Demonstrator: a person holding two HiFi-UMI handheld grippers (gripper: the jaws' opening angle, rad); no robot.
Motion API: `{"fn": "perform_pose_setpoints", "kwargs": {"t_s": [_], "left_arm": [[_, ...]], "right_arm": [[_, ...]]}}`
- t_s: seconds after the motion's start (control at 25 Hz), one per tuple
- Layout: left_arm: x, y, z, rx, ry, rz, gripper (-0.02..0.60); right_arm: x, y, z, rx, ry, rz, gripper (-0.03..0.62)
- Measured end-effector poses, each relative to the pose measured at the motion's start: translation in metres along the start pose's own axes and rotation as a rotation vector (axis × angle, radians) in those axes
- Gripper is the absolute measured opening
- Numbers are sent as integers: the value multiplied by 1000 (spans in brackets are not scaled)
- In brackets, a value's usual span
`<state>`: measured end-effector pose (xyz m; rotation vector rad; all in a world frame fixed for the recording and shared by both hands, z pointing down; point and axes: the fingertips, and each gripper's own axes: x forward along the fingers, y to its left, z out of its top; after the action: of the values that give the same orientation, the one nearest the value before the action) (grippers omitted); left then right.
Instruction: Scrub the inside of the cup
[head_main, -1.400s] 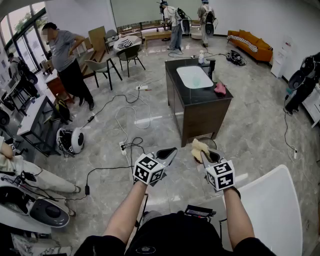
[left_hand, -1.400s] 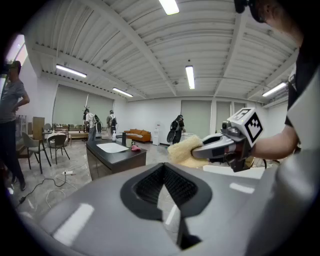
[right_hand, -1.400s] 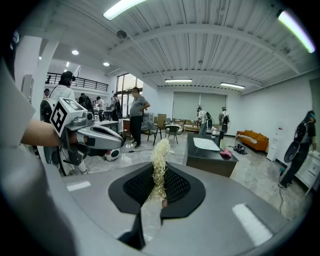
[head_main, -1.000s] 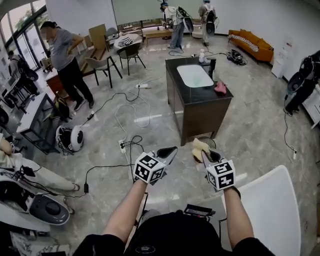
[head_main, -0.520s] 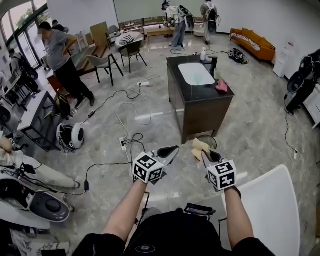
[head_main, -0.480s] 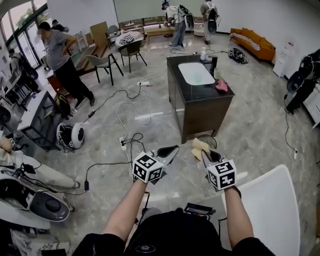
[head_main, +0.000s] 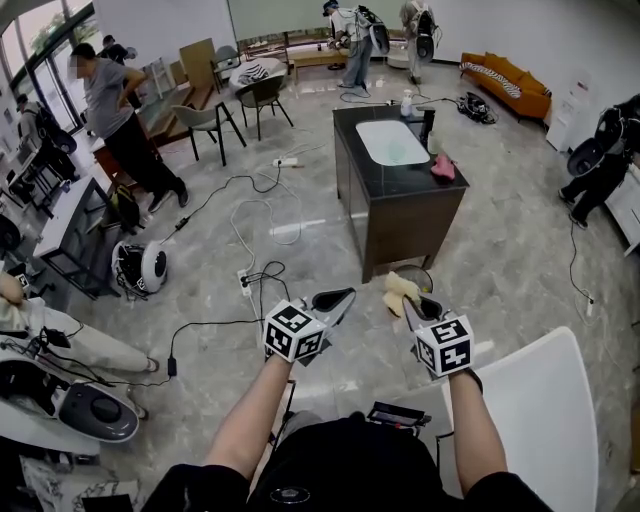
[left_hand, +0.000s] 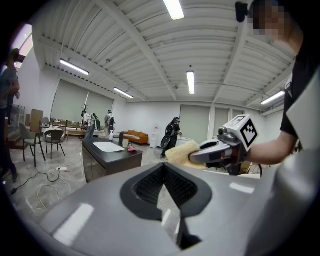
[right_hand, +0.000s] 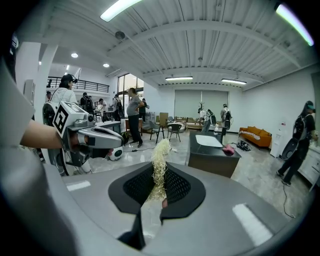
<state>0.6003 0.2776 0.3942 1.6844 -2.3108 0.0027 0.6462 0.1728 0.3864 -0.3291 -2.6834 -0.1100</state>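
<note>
Two hand-held grippers hang in front of us over the floor, and across the last moments neither has shifted. Only our view has tipped slightly, and the standing person (head_main: 112, 105) at the far left has stepped on a little.

Our left hand-held gripper (head_main: 345, 296) is fully closed with nothing between its jaws; its own view shows the pads meeting on empty air. Our right hand-held gripper (head_main: 408, 300) is clamped on a yellow fibrous scrubber (head_main: 399, 290), whose strands stick up out of the closed jaws.

The dark worktop (head_main: 440, 205), with its pale sink (head_main: 392, 149) and a pink cloth (head_main: 442, 167) near its right edge, stands well apart from us across the floor. We cannot make out a cup anywhere. Neither hand-held gripper holds one, and whatever stands at the far edge of the worktop is too small to name.

We judge from this that scrubbing is not under way. The scrubber is in hand, but the left hand-held gripper needs to open and take up a cup before the inside can be reached.
</note>
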Motion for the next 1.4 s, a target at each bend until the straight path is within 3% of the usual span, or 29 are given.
{"fn": "perform_pose_setpoints", "kwargs": {"t_s": [0.2,0.88,1.12,1.4], "left_arm": [[4,5,-11,23,71,22,2],[-1,12,-22,-12,87,49,2],[-3,36,-23,-35,30,90,2],[18,76,-15,-58,32,72,2]], "right_arm": [[2,-3,0,2,0,0,43],[10,-6,-5,13,12,20,43],[30,-8,-12,33,35,21,43],[66,-21,5,32,52,13,43]]}}
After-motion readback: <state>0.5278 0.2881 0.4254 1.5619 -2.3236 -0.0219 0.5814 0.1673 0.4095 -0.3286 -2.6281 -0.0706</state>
